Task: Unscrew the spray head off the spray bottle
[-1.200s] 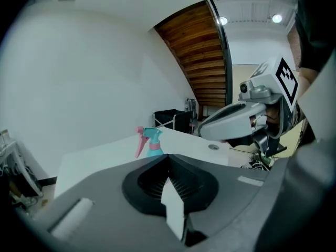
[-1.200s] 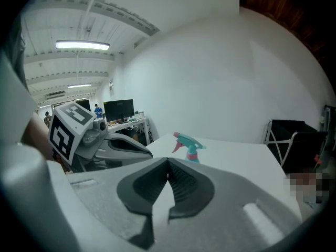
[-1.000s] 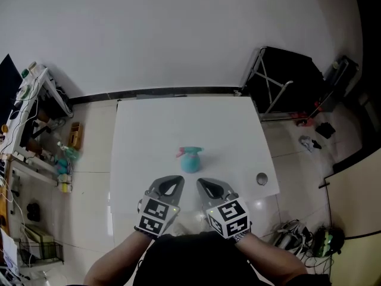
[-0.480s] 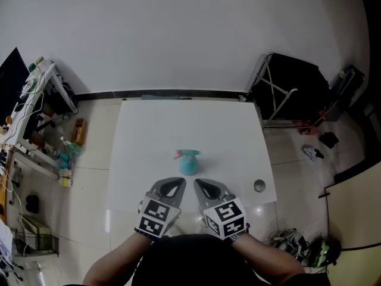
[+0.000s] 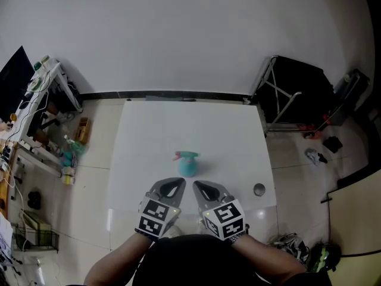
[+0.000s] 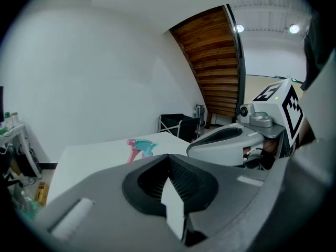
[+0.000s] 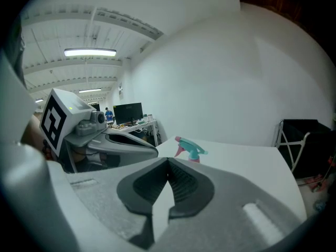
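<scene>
We look down on a white table (image 5: 178, 124). A small teal bottle (image 5: 189, 164) stands near its middle. Its spray head (image 5: 186, 155), teal with a pink nozzle and trigger, sits on the bottle's neck and points toward the left of the head view.

The left claw (image 5: 176, 182) and the right claw (image 5: 196, 185) are side by side at the near edge of the table. There is a narrow gap between them, and their tips are aimed at the bottle. The bottle is near them, just beyond the tips, and neither claw touches it.

In the left gripper view, the left claw's jaws are pressed together with nothing between them. The spray head shows above their tip, farther off on the table. In the right gripper view, the right claw's jaws are likewise closed on nothing, and the spray head again rises behind their tip. Each view also shows the other claw alongside, with its black-and-white marker cube.

A small dark round thing (image 5: 259, 189) lies near the table's near right corner, well apart from the bottle. A black folding stand (image 5: 297, 91) is on the floor to the right of the table. A cluttered shelf (image 5: 41, 118) stands to the left.
</scene>
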{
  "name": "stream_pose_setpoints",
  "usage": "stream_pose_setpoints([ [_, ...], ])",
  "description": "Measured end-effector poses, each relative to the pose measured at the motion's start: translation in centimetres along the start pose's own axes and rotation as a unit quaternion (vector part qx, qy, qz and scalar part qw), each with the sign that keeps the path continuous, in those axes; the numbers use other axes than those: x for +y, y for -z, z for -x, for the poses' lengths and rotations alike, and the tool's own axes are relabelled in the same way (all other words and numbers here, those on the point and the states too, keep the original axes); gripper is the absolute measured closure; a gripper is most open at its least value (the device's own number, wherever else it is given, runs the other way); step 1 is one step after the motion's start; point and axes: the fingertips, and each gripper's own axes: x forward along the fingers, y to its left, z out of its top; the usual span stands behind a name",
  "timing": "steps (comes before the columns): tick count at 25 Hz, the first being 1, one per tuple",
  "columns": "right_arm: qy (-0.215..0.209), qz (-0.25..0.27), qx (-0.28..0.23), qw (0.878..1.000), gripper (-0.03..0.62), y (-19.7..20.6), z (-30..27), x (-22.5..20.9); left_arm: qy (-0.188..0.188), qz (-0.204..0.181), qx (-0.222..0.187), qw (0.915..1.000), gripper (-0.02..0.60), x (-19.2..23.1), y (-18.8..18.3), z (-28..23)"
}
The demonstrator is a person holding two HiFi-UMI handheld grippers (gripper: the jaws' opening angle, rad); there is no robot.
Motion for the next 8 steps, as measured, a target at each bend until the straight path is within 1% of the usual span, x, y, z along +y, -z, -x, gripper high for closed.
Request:
stream_pose_setpoints([
  [8, -0.008, 0.002, 0.004, 1.000, 0.602, -0.01, -0.01, -0.32, -0.005, 0.002, 0.001, 1.0000, 0.565, -0.08, -0.21, -0.39],
])
